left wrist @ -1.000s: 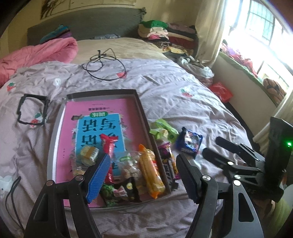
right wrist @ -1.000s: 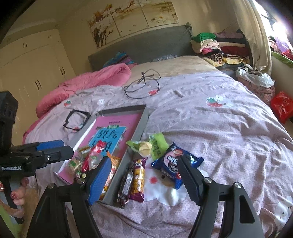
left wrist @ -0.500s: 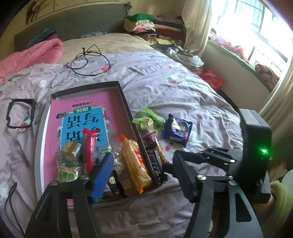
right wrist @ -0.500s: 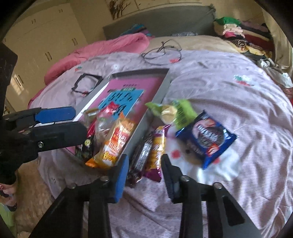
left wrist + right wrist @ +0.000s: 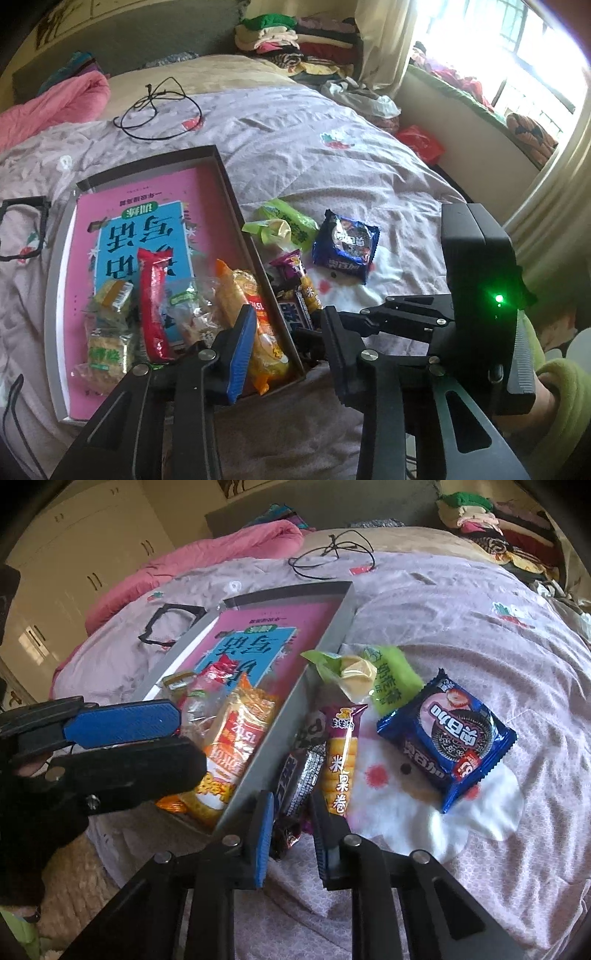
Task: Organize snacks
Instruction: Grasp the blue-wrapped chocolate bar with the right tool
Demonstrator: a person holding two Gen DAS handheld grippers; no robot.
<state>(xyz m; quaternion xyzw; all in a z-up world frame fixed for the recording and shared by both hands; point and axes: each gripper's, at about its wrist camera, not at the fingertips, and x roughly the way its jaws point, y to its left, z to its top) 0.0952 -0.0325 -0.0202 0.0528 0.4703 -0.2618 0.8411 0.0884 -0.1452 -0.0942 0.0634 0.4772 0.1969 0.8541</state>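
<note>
The right gripper (image 5: 291, 827) is clenched on the near end of a dark, silver-printed snack bar (image 5: 301, 775) that lies on the lilac bedspread (image 5: 461, 635) just outside the right wall of a shallow grey tray (image 5: 332, 627), its blue pad on one side of the wrapper and its black pad on the other. Touching that bar lies a purple-topped yellow corn-roll packet (image 5: 338, 764), with a green packet (image 5: 388, 679) beyond it and a blue sandwich-cookie packet (image 5: 448, 746) further right, apart on a white cartoon patch of the cover. The left gripper (image 5: 288, 347) hangs over the tray's near right corner, jaws closing, with the orange-and-yellow snack bag (image 5: 255, 325) between them; whether the pads already press on it cannot be told. Inside the tray, on a pink-and-blue booklet (image 5: 147, 229) that lines its floor, are also a long red stick packet (image 5: 153, 302), a clear bag of small sweets (image 5: 192, 314) and pale green-labelled biscuit packs (image 5: 107, 332). Further up the bed lie a coiled black cable (image 5: 159, 110) and a black frame-shaped object (image 5: 22, 229); a pink quilt (image 5: 55, 107) is bunched at the left, folded clothes (image 5: 295, 40) are stacked by the headboard, and a green sleeve (image 5: 561, 398) shows behind the right gripper.
</note>
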